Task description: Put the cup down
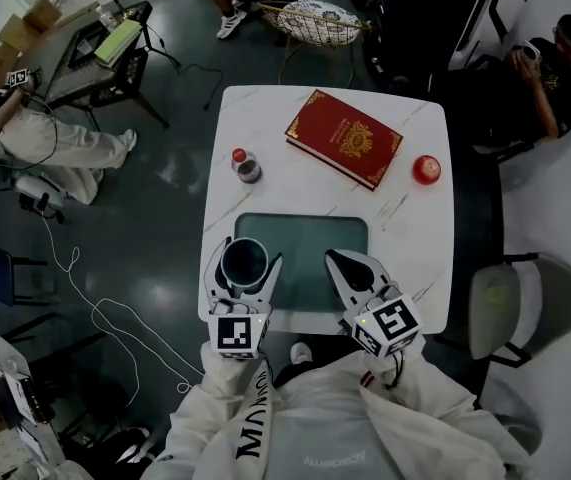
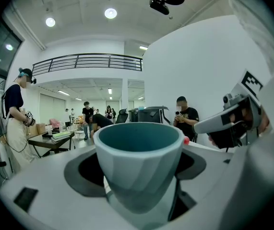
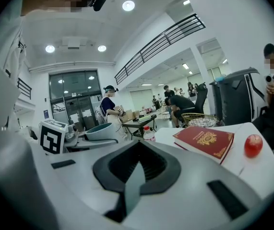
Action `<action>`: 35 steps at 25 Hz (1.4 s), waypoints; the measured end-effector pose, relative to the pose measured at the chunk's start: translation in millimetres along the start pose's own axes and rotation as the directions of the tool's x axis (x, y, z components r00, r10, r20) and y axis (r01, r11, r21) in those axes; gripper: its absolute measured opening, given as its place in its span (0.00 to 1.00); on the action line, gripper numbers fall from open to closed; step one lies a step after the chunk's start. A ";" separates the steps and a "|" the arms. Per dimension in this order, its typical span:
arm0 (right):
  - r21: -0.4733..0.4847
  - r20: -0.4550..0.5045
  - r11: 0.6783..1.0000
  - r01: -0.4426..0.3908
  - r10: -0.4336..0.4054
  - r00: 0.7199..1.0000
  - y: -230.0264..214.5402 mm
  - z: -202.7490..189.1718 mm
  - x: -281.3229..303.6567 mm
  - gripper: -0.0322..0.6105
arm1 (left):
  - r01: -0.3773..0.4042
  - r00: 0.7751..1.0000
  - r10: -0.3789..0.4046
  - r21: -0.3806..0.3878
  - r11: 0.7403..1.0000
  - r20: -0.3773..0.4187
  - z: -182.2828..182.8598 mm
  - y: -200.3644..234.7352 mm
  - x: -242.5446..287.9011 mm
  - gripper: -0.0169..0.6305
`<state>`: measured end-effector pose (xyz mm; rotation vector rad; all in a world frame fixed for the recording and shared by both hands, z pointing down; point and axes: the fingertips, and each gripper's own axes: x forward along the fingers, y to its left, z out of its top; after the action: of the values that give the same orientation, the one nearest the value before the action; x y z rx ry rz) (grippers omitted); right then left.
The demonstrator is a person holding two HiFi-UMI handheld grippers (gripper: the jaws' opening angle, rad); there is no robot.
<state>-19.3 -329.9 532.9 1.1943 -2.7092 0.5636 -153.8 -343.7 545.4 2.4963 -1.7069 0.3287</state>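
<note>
Gripping the cup (image 2: 139, 162) upright between its jaws, your left gripper (image 1: 246, 255) hangs over the table (image 1: 415, 218), with the edge close on its left and the mat (image 1: 310, 238) just to its right. Your right gripper (image 1: 337, 260) is closed on nothing. Let go too high or too far left and the cup could tip off the edge

White table (image 1: 265, 118) carries a teal mat (image 1: 305, 240), red book (image 1: 343, 138), bottle (image 1: 246, 166), red apple (image 1: 426, 169).
</note>
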 end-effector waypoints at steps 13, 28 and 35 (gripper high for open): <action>-0.009 -0.043 1.000 -0.002 0.001 0.999 -23.2 -12.5 17.1 0.06 | -0.018 1.000 0.018 -0.019 1.000 -0.012 -26.6 5.8 35.8 0.64; 0.008 -0.077 1.000 -0.002 0.003 0.997 -47.2 -27.1 34.8 0.06 | -0.035 0.998 0.034 -0.025 0.999 -0.052 -60.2 11.5 69.7 0.64; 0.019 -0.086 1.000 -0.001 0.003 0.996 -56.7 -33.3 43.6 0.06 | -0.041 0.997 0.039 -0.030 0.999 -0.064 -73.4 13.2 81.7 0.64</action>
<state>-8.5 -382.0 591.1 1.1443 -2.6390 0.6275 -146.5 -407.9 635.2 2.4059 -1.7260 0.3784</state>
